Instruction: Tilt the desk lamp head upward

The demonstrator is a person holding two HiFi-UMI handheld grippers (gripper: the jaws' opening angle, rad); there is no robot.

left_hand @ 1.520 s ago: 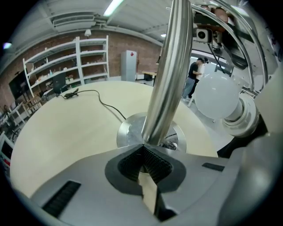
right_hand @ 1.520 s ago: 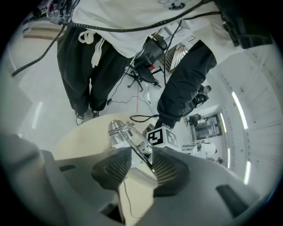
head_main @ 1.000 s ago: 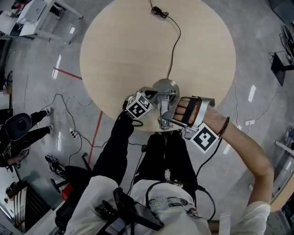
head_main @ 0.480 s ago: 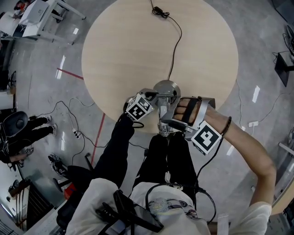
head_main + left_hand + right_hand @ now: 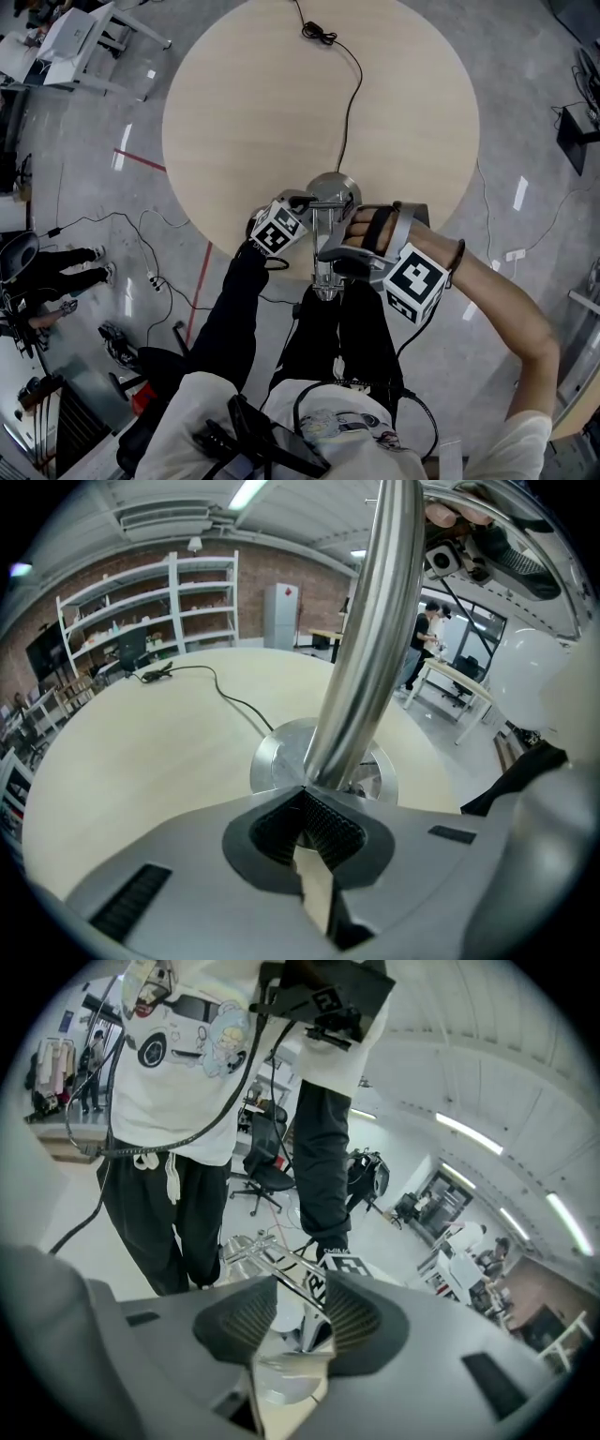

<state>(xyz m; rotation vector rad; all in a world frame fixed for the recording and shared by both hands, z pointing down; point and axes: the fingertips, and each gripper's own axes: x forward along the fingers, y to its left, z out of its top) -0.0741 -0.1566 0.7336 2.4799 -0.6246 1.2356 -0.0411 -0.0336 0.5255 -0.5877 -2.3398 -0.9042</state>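
A chrome desk lamp stands near the front edge of the round wooden table (image 5: 244, 103), with its round base (image 5: 335, 185) on the table top. My left gripper (image 5: 305, 200) is shut on the lamp's upright pole (image 5: 366, 639), just above the base (image 5: 281, 757), with the pads (image 5: 328, 822) pressed on it. My right gripper (image 5: 336, 255) comes in from the right. It is shut on the lamp head (image 5: 323, 277), which juts past the table edge. In the right gripper view the chrome head frame (image 5: 267, 1262) runs between the ribbed pads (image 5: 239, 1321).
The lamp's black cable (image 5: 352, 84) runs across the table to a coil (image 5: 317, 30) at the far edge. The person's legs (image 5: 328, 328) are right below the lamp head. On the floor to the left lie loose cables (image 5: 141, 234) and a red tape line (image 5: 199, 281).
My right gripper has rolled and moved with the lamp head towards the person, and the head now reaches further past the table edge. The left gripper keeps its hold on the pole.
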